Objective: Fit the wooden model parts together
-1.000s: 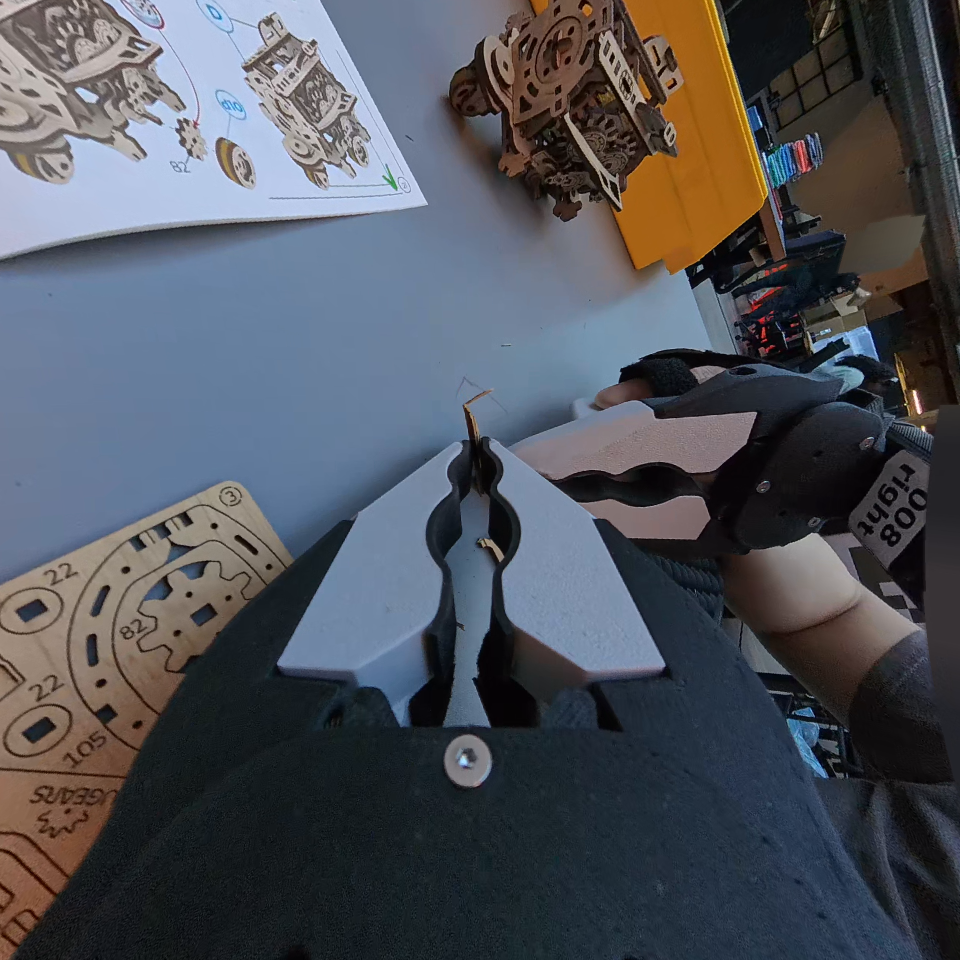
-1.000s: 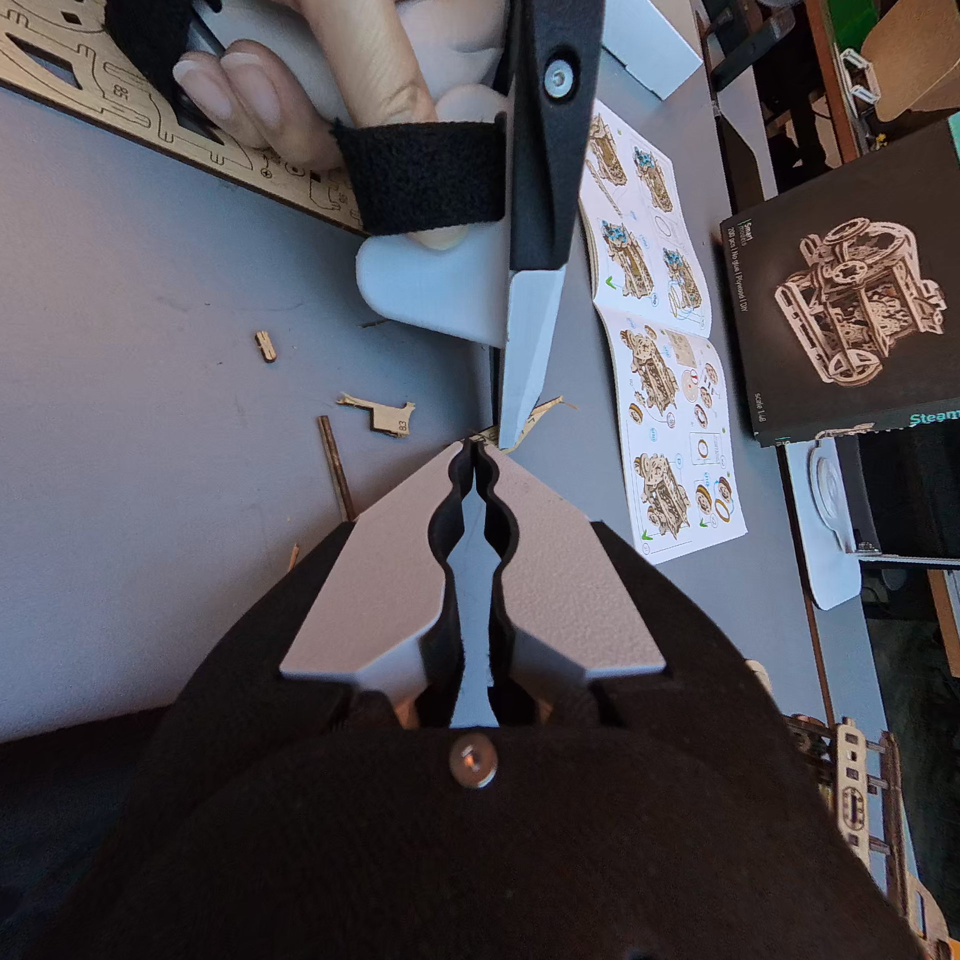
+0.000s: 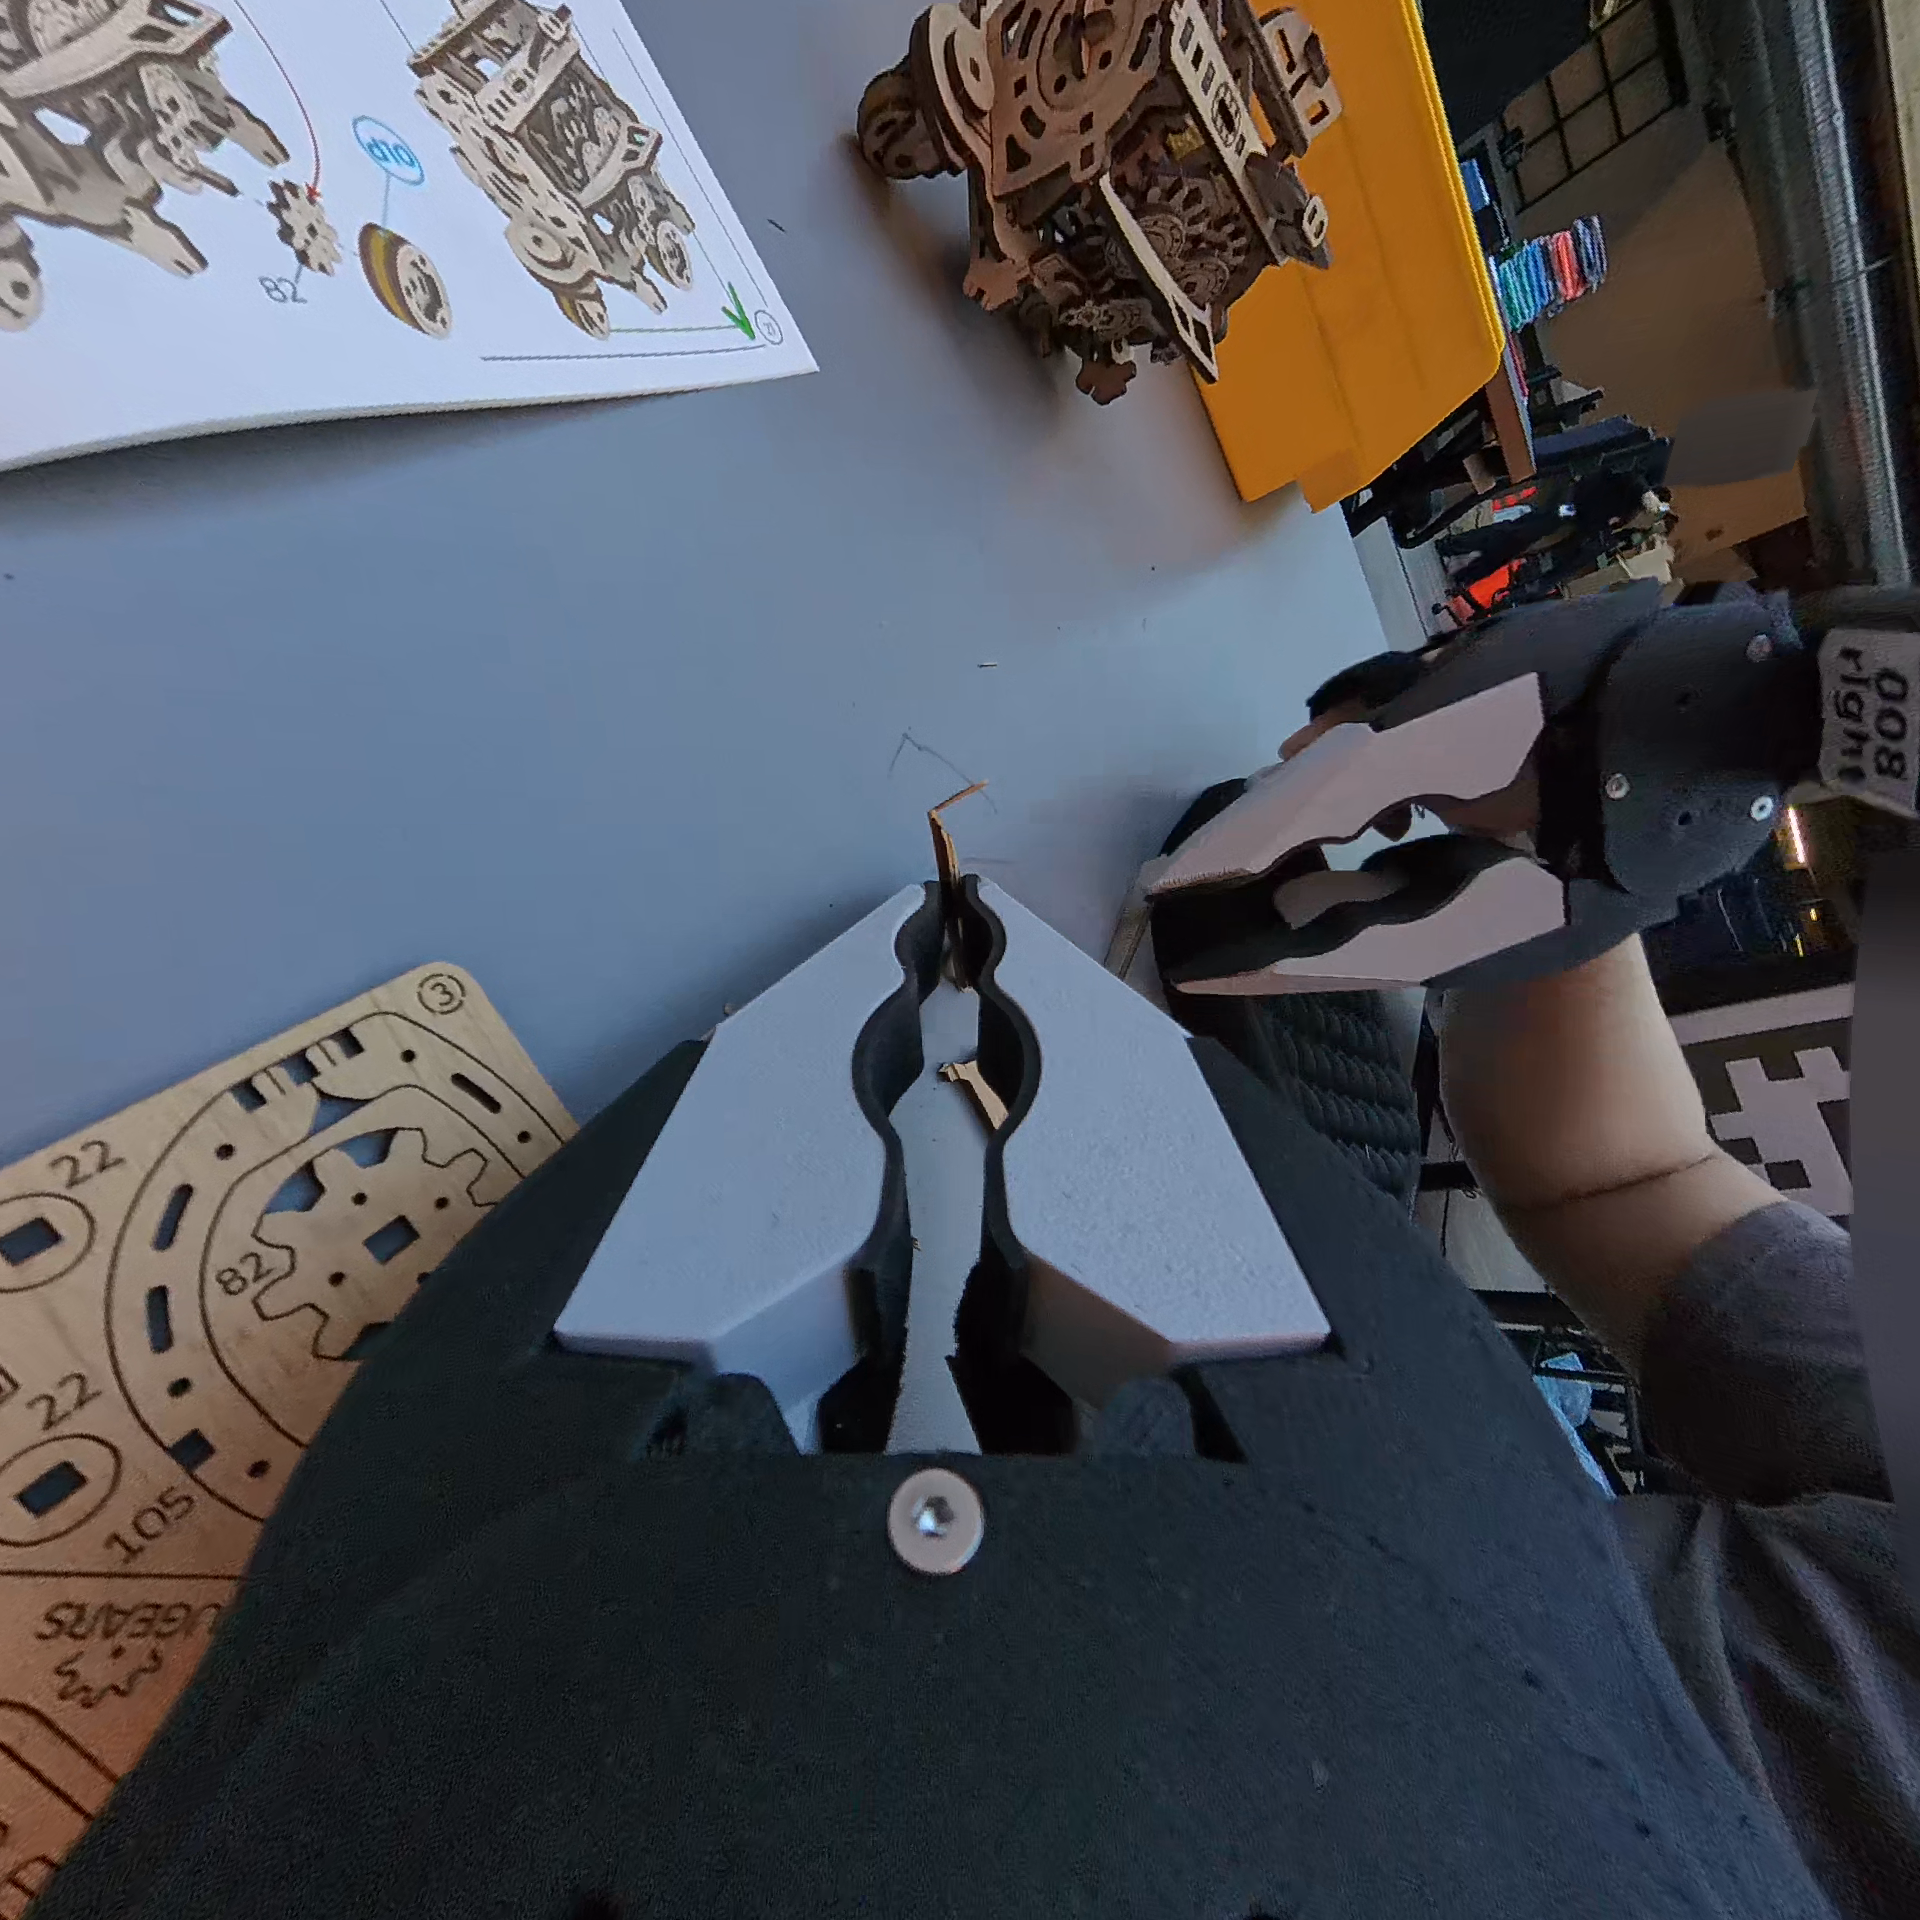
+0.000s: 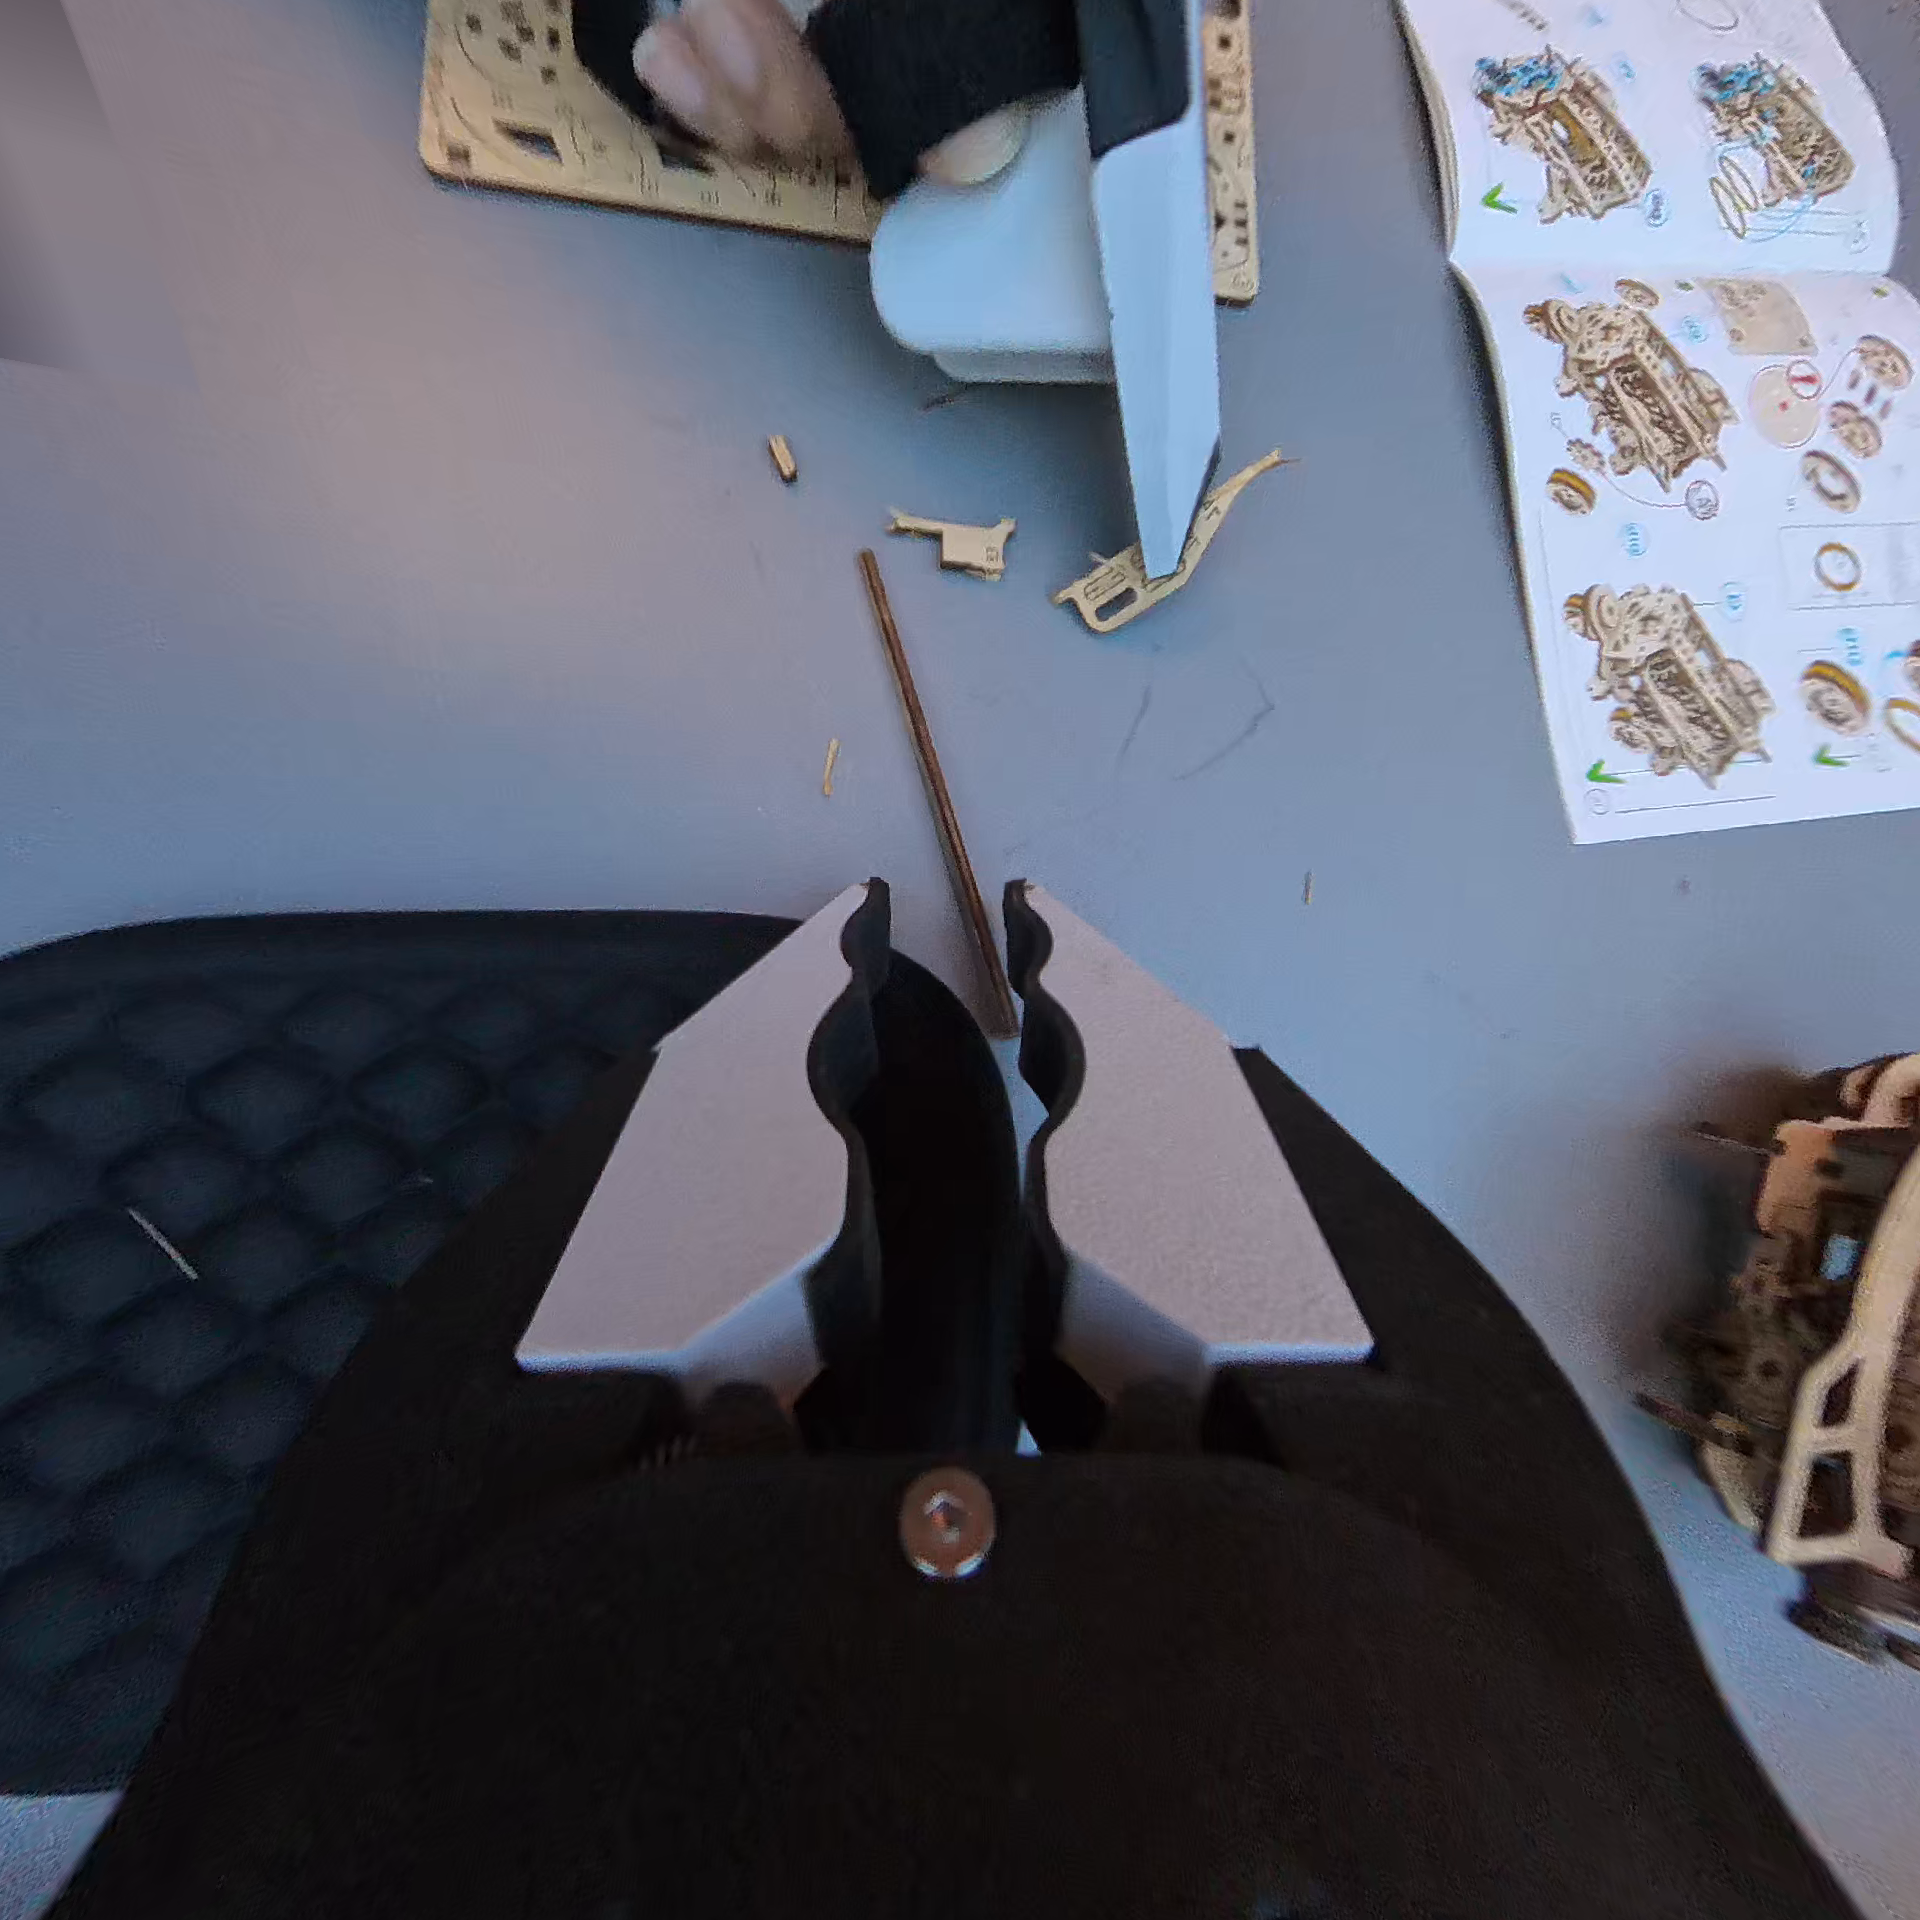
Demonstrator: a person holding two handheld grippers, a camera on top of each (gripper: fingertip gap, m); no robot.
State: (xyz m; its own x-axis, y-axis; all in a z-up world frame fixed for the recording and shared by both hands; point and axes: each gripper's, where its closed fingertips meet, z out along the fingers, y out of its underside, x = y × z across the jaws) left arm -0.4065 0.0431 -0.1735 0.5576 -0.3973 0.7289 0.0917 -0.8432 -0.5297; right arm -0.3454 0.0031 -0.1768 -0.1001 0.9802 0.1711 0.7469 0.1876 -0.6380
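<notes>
My left gripper [image 3: 951, 896] is shut on a thin flat wooden part [image 3: 943, 847], seen edge-on at its tips. In the right wrist view that curved part [image 4: 1117, 597] hangs from the left gripper [image 4: 1164, 551] just above the grey table [image 4: 416, 675]. My right gripper [image 4: 945, 891] is open and empty. A thin wooden stick [image 4: 914, 748] lies on the table with its near end between the open jaws. In the left wrist view the right gripper [image 3: 1162, 935] sits to the right of the left one, apart from it. The built wooden model [image 3: 1112, 177] stands at the back.
A small loose wooden piece [image 4: 961, 540] and small scraps [image 4: 781, 457] lie near the stick. A punched wooden sheet [image 3: 208, 1195] lies at the left and an open instruction booklet [image 4: 1683, 468] beyond it. A yellow bin [image 3: 1382, 312] stands behind the model. A black quilted pad [image 4: 260, 1143] is at the table edge. My right fingertips sit around 8 centimetres from my left ones. From either gripper's tips it is about 15 centimetres to the built wooden model [image 3: 1112, 177].
My right gripper has opened and drawn back from the left gripper's tips; it now stands over the stick. The left gripper still holds its wooden part in about the same place.
</notes>
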